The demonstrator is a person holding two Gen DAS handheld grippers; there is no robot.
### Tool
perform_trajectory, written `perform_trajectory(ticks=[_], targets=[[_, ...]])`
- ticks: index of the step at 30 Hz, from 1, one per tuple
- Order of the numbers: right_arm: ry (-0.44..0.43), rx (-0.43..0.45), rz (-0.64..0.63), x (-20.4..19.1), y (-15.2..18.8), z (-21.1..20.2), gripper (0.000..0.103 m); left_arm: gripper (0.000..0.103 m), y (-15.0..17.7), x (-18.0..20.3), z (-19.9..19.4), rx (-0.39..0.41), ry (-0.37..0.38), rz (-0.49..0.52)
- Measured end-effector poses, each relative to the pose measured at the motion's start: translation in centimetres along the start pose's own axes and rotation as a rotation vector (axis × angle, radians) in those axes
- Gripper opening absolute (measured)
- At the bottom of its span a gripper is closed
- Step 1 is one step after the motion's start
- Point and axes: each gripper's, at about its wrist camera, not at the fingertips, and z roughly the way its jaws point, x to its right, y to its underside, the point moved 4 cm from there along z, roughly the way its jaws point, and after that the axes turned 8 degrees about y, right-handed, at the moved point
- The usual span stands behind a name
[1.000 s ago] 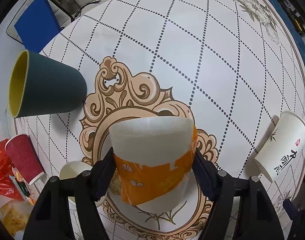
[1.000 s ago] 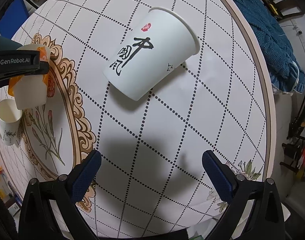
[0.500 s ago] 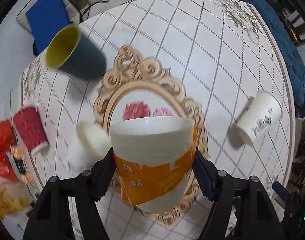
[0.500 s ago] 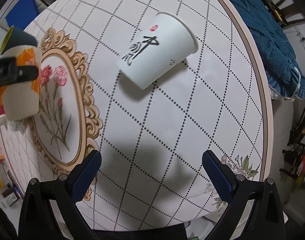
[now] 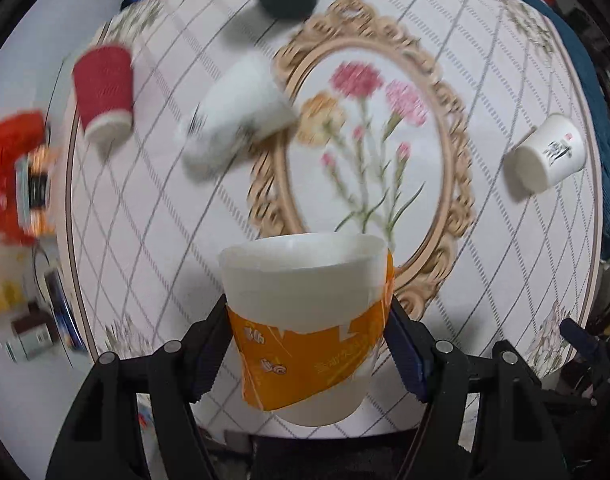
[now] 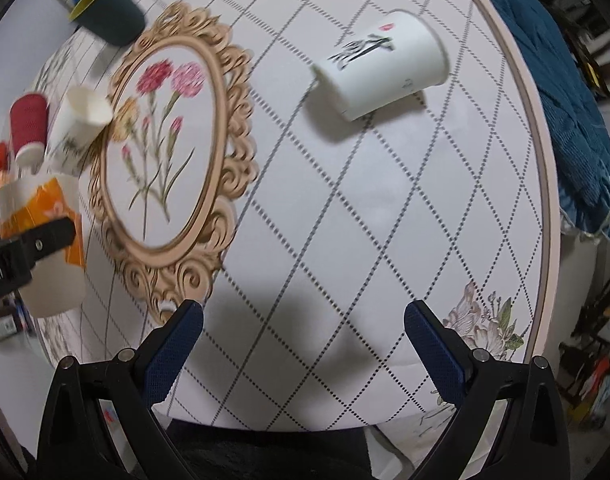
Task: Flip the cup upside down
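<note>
My left gripper [image 5: 309, 344] is shut on a white cup with an orange band [image 5: 305, 320] and holds it high above the round table [image 5: 485, 280]. The same cup shows at the left edge of the right wrist view [image 6: 45, 248], clamped by the left gripper's black finger [image 6: 29, 244]. My right gripper [image 6: 303, 344] is open and empty above the table's near edge. A white paper cup with black calligraphy [image 6: 381, 72] lies on its side ahead of it; it also shows in the left wrist view [image 5: 545, 156].
A dark green cup with yellow inside [image 6: 105, 12], a small white cup [image 6: 81, 120] and a red ribbed cup [image 6: 29, 124] lie on the table's left part. A flower print in a gold frame [image 6: 169, 136] marks the cloth. Blue fabric [image 6: 565, 100] lies beyond the right rim.
My left gripper has lifted the orange-banded cup higher and swung back, so more of the table shows below it. The right gripper has also pulled back a little.
</note>
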Motion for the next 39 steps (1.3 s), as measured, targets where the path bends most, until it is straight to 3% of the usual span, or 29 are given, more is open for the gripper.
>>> perform_trajectory(ticks=[6, 13, 31, 35, 39], targets=[[0.009, -0.036, -0.063, -1.8, 2.1, 1.3, 0.102, 0.070, 2.4, -3.1, 3.4, -0.075, 0.037, -0.095], [0.035, -0.063, -0.069, -2.8, 3.0, 2.4, 0.102, 0.070, 2.7, -4.7, 6.8, -0.135, 0.096, -0.145], [0.071, -0.087, -0.002, -4.2, 4.1, 3.9, 0.102, 0.073, 2.5, -3.9, 8.1, -0.104, 0.070, -0.022], [0.070, -0.087, 0.004, -4.5, 4.3, 4.0, 0.102, 0.086, 2.5, -4.3, 8.6, -0.115, 0.080, -0.031], [0.067, -0.086, 0.006, -5.2, 4.5, 3.9, 0.102, 0.086, 2.5, -4.4, 8.7, -0.115, 0.082, -0.034]])
